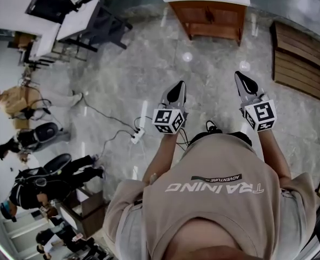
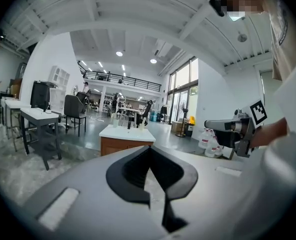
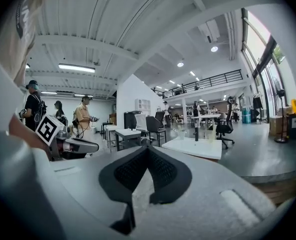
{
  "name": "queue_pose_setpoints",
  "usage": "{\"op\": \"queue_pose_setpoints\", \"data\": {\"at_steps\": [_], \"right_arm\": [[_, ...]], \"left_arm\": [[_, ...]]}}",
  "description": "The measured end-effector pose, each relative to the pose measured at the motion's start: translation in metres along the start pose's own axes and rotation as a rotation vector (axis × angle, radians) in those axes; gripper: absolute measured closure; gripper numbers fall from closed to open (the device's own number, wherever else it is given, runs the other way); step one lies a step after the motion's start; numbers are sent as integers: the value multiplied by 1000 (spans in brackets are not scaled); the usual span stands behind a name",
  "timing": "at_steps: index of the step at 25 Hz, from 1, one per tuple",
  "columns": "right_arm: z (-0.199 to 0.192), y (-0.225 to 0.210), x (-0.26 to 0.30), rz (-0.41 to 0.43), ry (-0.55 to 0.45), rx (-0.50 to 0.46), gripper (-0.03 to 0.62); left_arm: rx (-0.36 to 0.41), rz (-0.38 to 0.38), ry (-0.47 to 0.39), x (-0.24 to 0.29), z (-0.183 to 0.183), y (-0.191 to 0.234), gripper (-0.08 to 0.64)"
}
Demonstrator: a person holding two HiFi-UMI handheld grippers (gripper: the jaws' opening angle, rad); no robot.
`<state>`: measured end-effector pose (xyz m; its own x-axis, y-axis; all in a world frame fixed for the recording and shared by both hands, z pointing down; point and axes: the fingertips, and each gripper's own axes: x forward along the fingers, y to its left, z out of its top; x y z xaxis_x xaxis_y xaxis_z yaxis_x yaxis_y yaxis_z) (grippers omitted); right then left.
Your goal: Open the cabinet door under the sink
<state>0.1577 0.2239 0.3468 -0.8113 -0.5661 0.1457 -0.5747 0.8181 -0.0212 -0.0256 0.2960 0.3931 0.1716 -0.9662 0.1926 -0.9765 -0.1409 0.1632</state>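
Two tools, left gripper (image 1: 177, 91) and right gripper (image 1: 245, 83), side by side, jaws pressed together and empty, wooden sink cabinet (image 1: 209, 16) well ahead of both tips.

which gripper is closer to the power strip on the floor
Left. The left gripper is held just to the right of the power strip. The right gripper is farther right, beyond the left one.
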Motion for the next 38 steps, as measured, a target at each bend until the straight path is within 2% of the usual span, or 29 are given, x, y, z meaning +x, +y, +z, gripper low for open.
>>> {"op": "queue_pose_setpoints", "data": {"at_steps": [4,7,11,14,18,22,25,26,32,36,38], "right_arm": [[-12,11,20,-38,23,33,591],[-20,14,30,-48,59,56,591],[-28,14,52,-22,109,12,591],[-29,5,72,9,143,-30,591],[-29,-19,95,-10,118,-62,591],[-33,-70,126,-45,132,-103,591],[-20,-100,160,-11,121,-239,591],[-13,-106,172,6,104,-249,591],[19,-158,234,58,25,-126,591],[27,-174,256,74,35,-142,591],[25,-175,261,86,50,-137,591]], "left_arm": [[24,-19,33,9,-5,37,545],[18,-24,31,17,-11,46,545],[1,-50,49,29,-26,50,545],[-41,-50,86,45,-43,52,545],[-55,-23,101,67,-45,62,545],[-40,40,116,101,-24,91,545],[2,50,95,135,11,104,545],[15,53,88,144,22,109,545],[31,91,60,213,64,119,545],[33,73,56,240,73,117,545],[22,87,64,245,73,124,545]]}}
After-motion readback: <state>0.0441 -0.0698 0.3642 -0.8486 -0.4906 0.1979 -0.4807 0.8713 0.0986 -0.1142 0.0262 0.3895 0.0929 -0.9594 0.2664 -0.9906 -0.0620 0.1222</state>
